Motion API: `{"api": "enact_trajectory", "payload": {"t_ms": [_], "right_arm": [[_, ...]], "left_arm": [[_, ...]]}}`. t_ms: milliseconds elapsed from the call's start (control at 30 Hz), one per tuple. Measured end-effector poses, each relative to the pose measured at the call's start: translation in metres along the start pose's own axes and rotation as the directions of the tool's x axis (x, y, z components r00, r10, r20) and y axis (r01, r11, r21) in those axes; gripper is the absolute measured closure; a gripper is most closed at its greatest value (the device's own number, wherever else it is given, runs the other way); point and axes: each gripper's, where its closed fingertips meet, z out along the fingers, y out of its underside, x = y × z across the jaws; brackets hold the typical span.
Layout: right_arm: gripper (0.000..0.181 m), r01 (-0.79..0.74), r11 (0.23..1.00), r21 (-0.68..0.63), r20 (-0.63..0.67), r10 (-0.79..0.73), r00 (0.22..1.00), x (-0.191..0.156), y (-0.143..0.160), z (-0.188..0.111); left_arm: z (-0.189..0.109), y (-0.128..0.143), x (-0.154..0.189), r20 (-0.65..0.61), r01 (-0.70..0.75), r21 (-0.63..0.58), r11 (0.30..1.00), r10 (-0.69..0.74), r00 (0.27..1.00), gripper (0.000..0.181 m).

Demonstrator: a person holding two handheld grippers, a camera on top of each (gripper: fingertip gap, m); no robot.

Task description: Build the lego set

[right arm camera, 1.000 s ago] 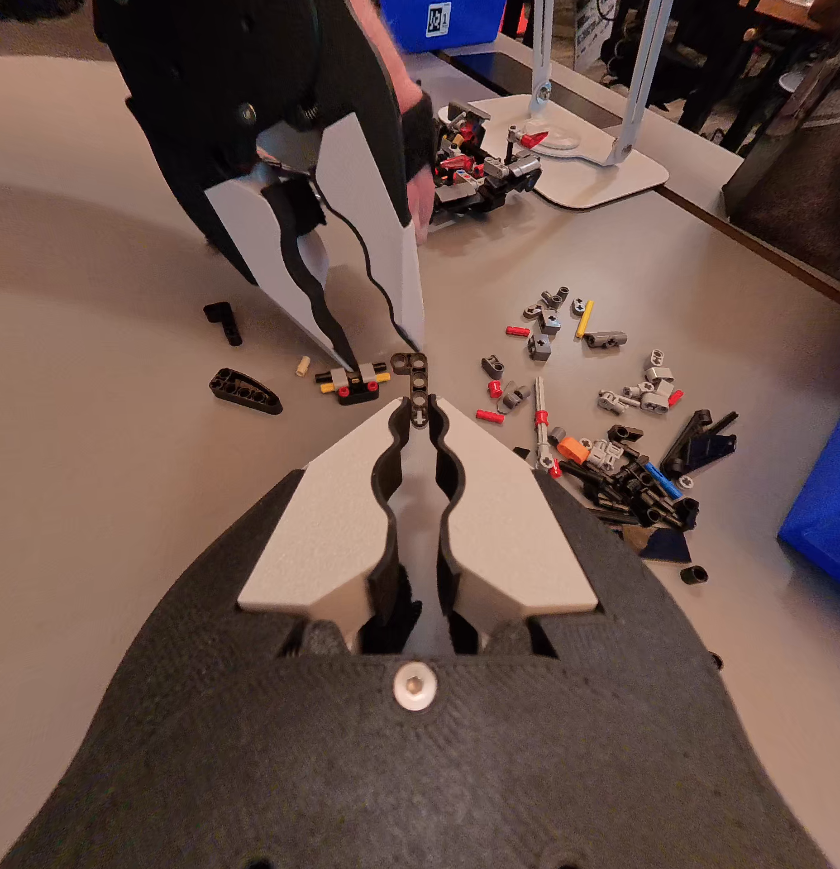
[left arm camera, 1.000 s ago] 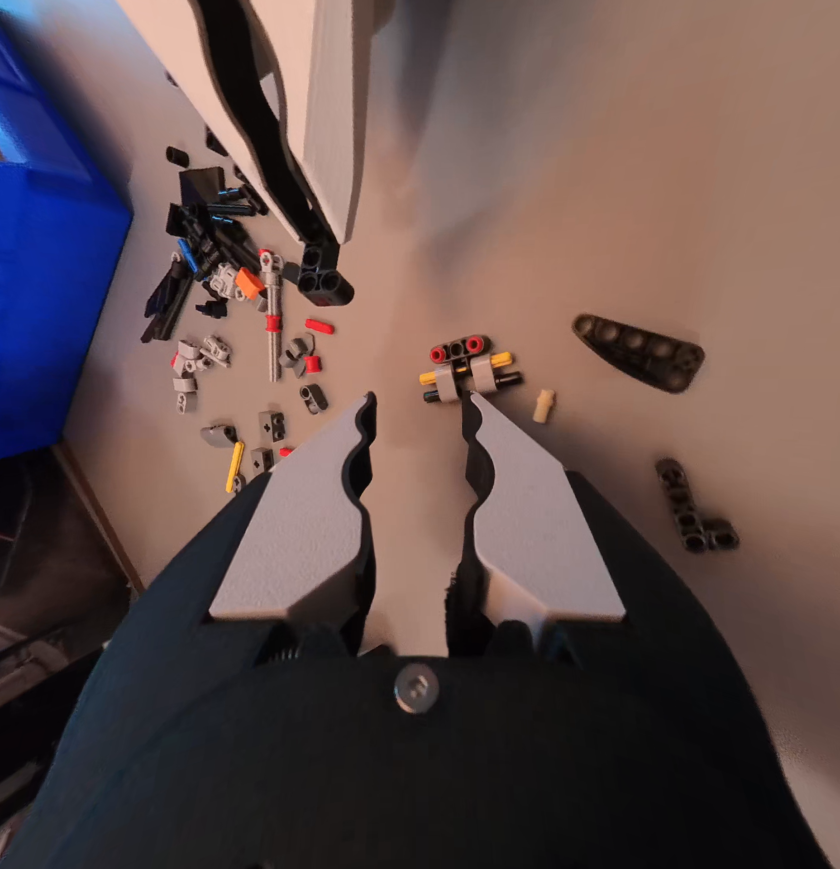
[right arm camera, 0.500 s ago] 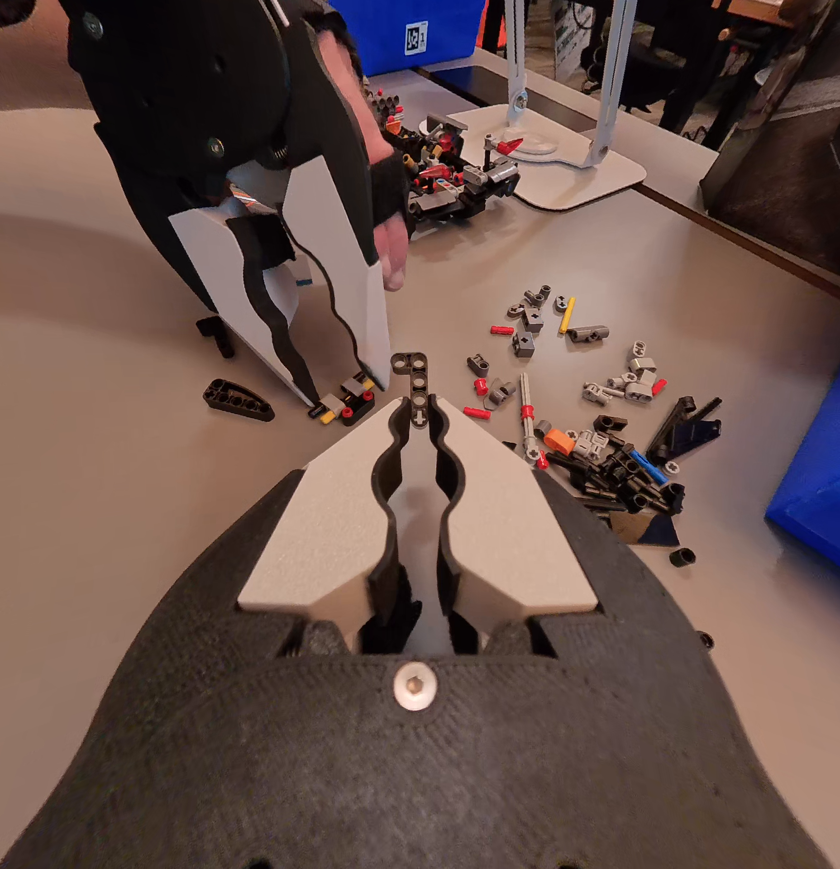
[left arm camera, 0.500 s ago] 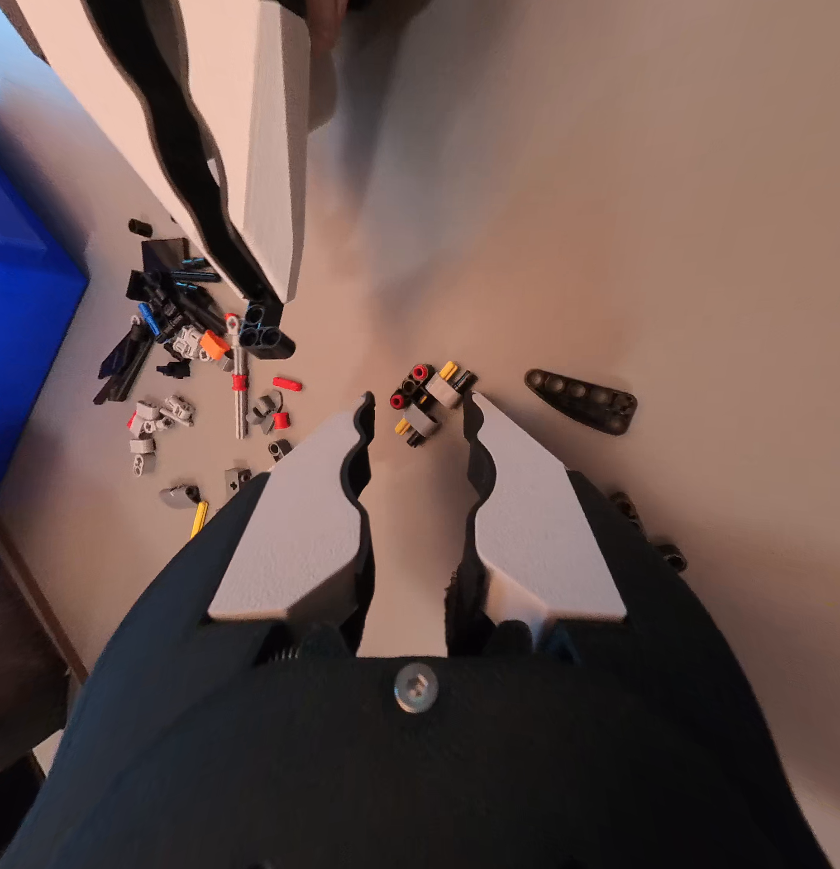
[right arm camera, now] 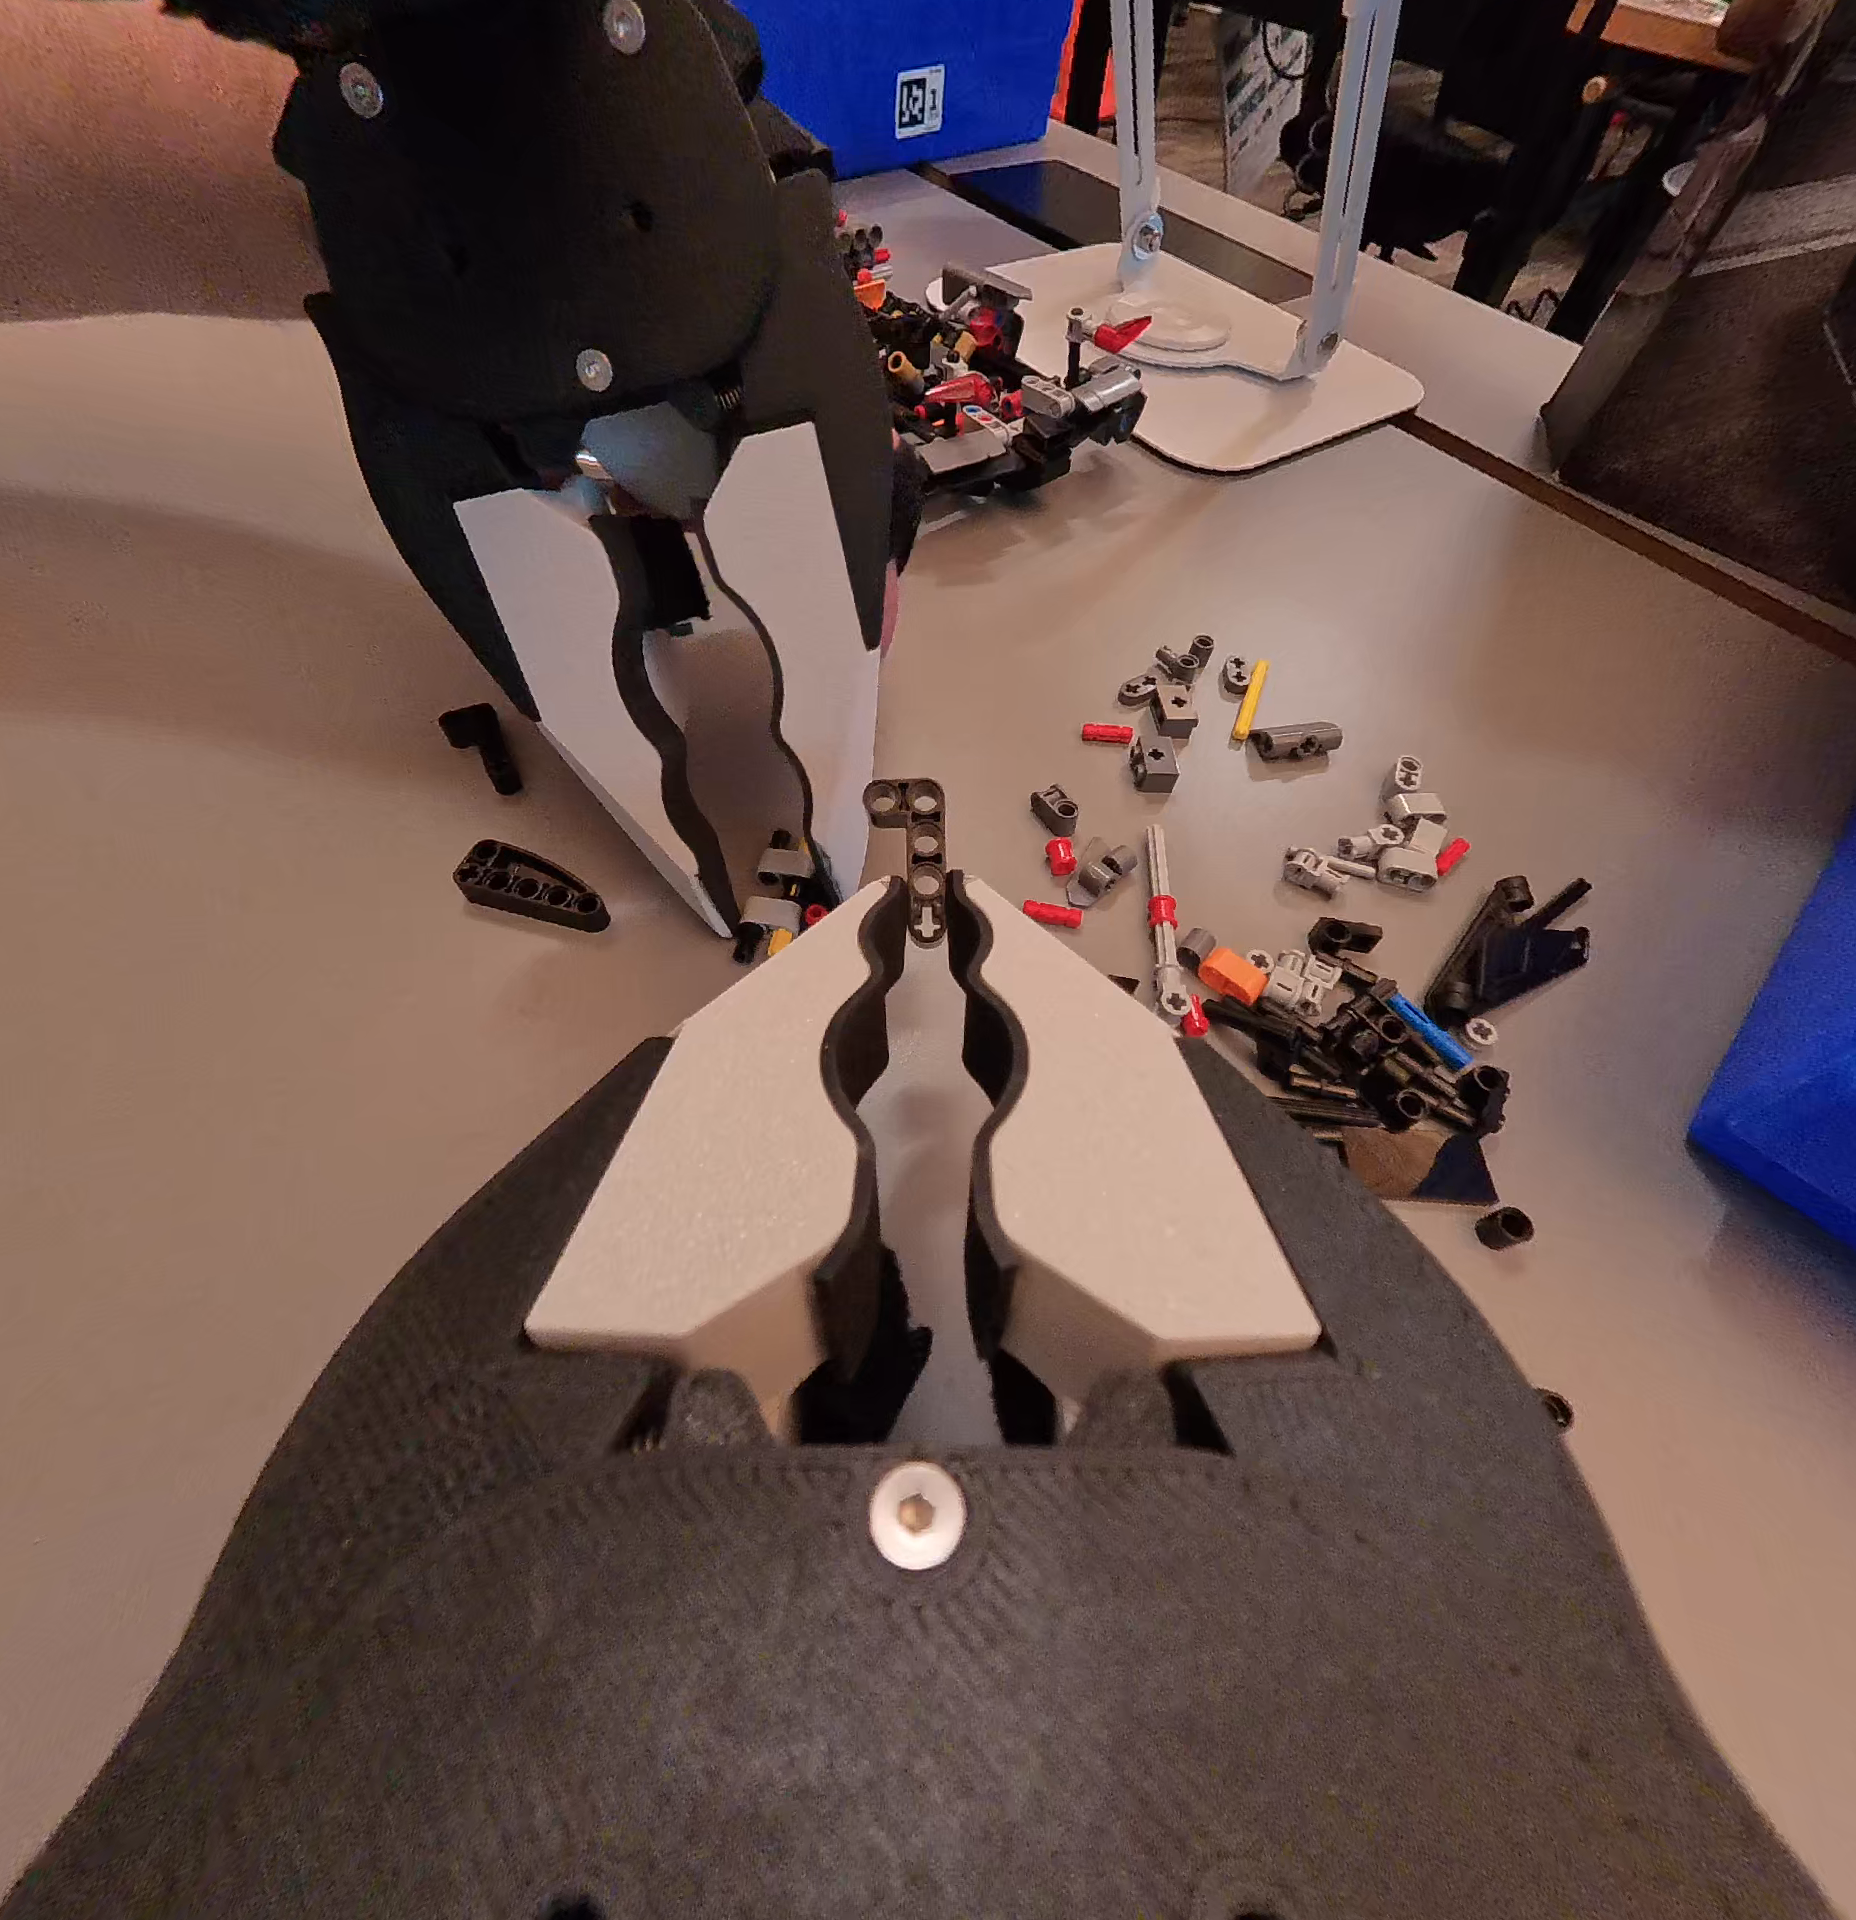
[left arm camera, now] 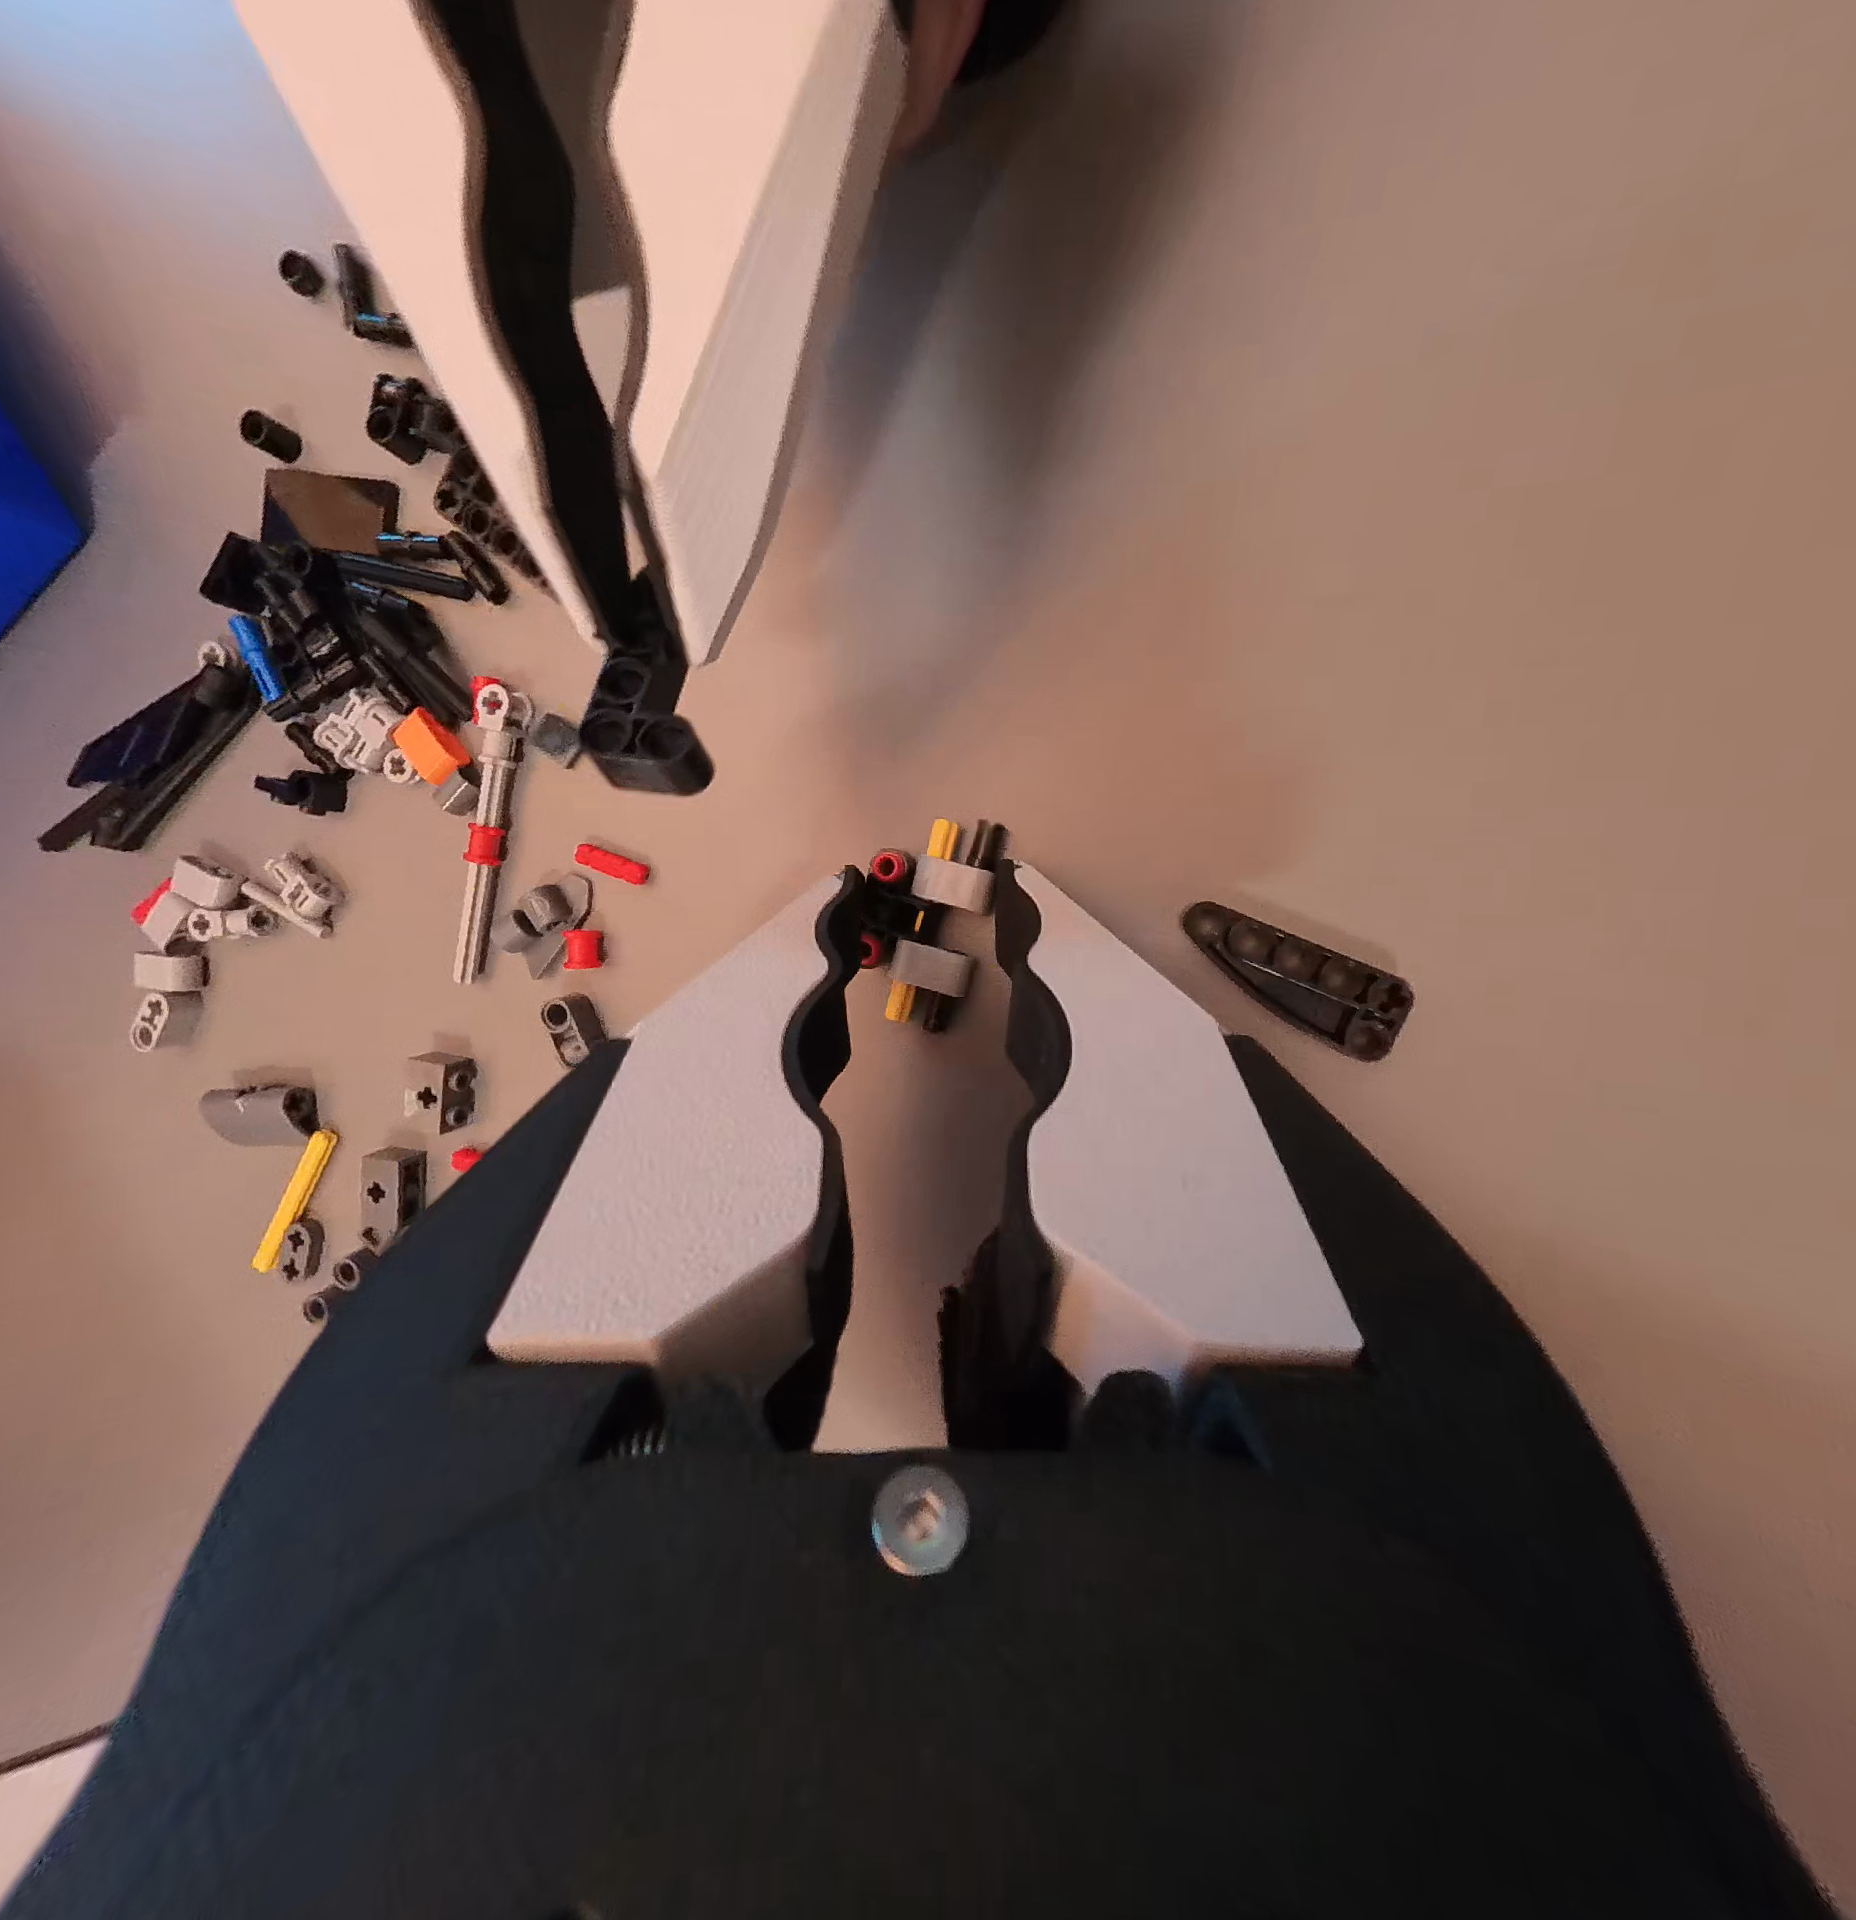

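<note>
The left gripper (left arm camera: pixel 924 883), its jaws standing apart, is straddling a small grey, yellow, red and black lego sub-assembly (left arm camera: pixel 929 920) lying on the beige tabletop (left arm camera: pixel 1423 520); whether the fingers are touching it, I cannot tell. The right gripper (right arm camera: pixel 922 881) is pinching a black L-shaped plastic liftarm with 5 holes (right arm camera: pixel 916 847) by its lower end, just beside the sub-assembly at 3 o'clock. A black curved lego panel (left arm camera: pixel 1303 979) is lying at 3 o'clock in the left wrist view. Loose lego pieces (right arm camera: pixel 1319 935) are sitting at 2 o'clock of the right gripper.
</note>
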Motion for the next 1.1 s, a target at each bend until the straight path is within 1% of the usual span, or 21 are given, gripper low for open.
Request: {"api": "enact_trajectory", "payload": {"t_ms": [233,333,467,600,667,700,833,933,1100], "right_arm": [[0.176,-0.006,1.0,0.011,0.002,0.006,1.0,0.0,-0.001,-0.001],[0.176,-0.006,1.0,0.016,0.009,0.006,1.0,-0.001,-0.002,-0.002],[0.176,0.007,0.998,0.066,0.041,-0.01,0.999,-0.008,-0.011,-0.005],[0.176,0.04,0.982,0.187,0.157,-0.07,0.985,-0.036,-0.032,-0.014],[0.176,0.099,0.975,0.199,0.198,-0.139,0.97,-0.054,-0.041,-0.016],[0.176,0.144,0.969,0.201,0.206,-0.185,0.961,-0.063,-0.045,-0.016],[0.176,0.26,0.944,0.205,0.257,-0.308,0.916,-0.09,-0.058,-0.012],[0.176,0.343,0.917,0.202,0.292,-0.391,0.873,-0.102,-0.064,-0.01],[0.176,0.477,0.861,0.176,0.336,-0.509,0.793,-0.114,-0.066,-0.002]], "left_arm": [[-0.004,0.001,-0.003,0.049,0.118,0.087,0.989,-0.123,0.991,0.159],[-0.014,-0.003,-0.004,0.05,0.185,0.163,0.969,-0.195,0.98,0.159],[-0.035,-0.012,-0.004,0.008,0.294,0.324,0.899,-0.313,0.95,0.159],[-0.066,-0.024,0.01,-0.12,0.391,0.495,0.776,-0.385,0.915,0.159],[-0.08,-0.028,0.023,-0.211,0.432,0.549,0.715,-0.382,0.9,0.159],[-0.087,-0.028,0.026,-0.236,0.444,0.574,0.688,-0.381,0.894,0.159],[-0.103,-0.029,0.04,-0.358,0.495,0.627,0.601,-0.342,0.869,0.159],[-0.104,-0.028,0.05,-0.418,0.509,0.628,0.589,-0.295,0.859,0.159],[-0.108,-0.03,0.054,-0.463,0.513,0.644,0.567,-0.245,0.852,0.159]]}}
